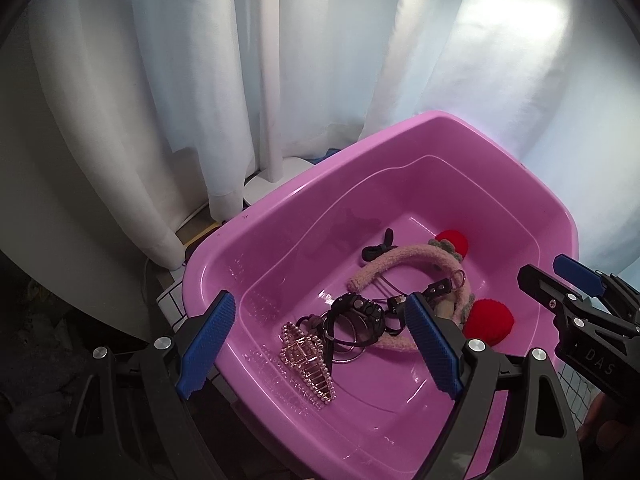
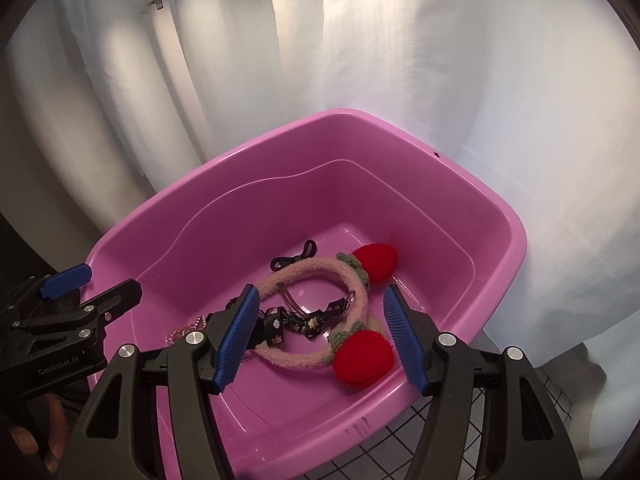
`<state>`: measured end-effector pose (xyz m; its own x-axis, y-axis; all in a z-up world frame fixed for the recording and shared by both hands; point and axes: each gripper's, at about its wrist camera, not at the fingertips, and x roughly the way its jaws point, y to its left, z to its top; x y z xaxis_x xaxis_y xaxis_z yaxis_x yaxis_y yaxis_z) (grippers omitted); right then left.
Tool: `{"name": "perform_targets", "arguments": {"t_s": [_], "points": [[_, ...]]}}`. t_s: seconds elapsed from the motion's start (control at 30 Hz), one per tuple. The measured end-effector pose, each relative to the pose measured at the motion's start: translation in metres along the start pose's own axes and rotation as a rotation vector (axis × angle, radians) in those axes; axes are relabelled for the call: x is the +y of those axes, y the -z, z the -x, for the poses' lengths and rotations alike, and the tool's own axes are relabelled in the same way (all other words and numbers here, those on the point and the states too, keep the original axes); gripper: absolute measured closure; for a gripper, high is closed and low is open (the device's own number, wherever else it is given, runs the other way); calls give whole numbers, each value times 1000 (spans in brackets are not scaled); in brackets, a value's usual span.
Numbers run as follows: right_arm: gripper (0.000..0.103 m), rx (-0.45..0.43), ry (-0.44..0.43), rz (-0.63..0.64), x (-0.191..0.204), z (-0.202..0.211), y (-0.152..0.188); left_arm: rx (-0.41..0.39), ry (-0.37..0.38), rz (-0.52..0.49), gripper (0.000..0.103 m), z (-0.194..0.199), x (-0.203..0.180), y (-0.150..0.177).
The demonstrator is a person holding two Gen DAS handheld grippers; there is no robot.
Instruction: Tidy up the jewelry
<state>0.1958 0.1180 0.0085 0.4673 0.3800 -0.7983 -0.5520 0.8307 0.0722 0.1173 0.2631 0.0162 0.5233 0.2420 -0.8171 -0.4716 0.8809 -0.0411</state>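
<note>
**Both grippers held wide over a tub of jewelry**

At the left of the pink tub [image 1: 280, 216], a pearl-studded hair clip [image 1: 308, 364] lies on the floor. Just right of it sits a black tangle of bands and a strap [image 1: 356, 320], then a fuzzy pink headband [image 2: 312, 312] with two red pompoms [image 2: 362, 356], and a small black bow [image 2: 294, 258] behind. The left gripper [image 1: 320, 344] hangs above the clip and tangle, its blue pads [image 1: 208, 344] well apart and holding nothing. The right gripper [image 2: 320, 332] hangs over the headband, likewise spread and empty.

Everything in view already lies in the tub — that fits a gathering all but done, or a sorting-out about to draw from it. The pictures do not settle which, so no move can be named.

The tangle is hard to pick apart – how many pieces it holds is unclear. The right gripper's left pad hides part of it. The wire grid [image 2: 460, 436] under the tub is cut off.
</note>
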Motion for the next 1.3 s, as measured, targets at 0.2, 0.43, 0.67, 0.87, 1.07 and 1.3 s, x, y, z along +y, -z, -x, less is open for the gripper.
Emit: {"name": "perform_targets", "arguments": {"t_s": [0.2,0.43,0.67,0.87,1.07,1.3], "points": [[41,-8,8,3,4,5,7,-2,1,-8,18,3,1,1],[41,-14,10,1,5,9,10,-12,-11,-20,18,9,0,4],[41,-20,15,12,7,12,11,-16,-20,-23,18,12,1,4],[41,-20,17,19,9,13,10,-7,-19,-11,18,11,2,5],[41,-19,18,19,9,14,10,-1,-17,-2,18,11,3,5],[41,-19,17,20,9,14,10,-4,4,4,15,11,6,6]]}}
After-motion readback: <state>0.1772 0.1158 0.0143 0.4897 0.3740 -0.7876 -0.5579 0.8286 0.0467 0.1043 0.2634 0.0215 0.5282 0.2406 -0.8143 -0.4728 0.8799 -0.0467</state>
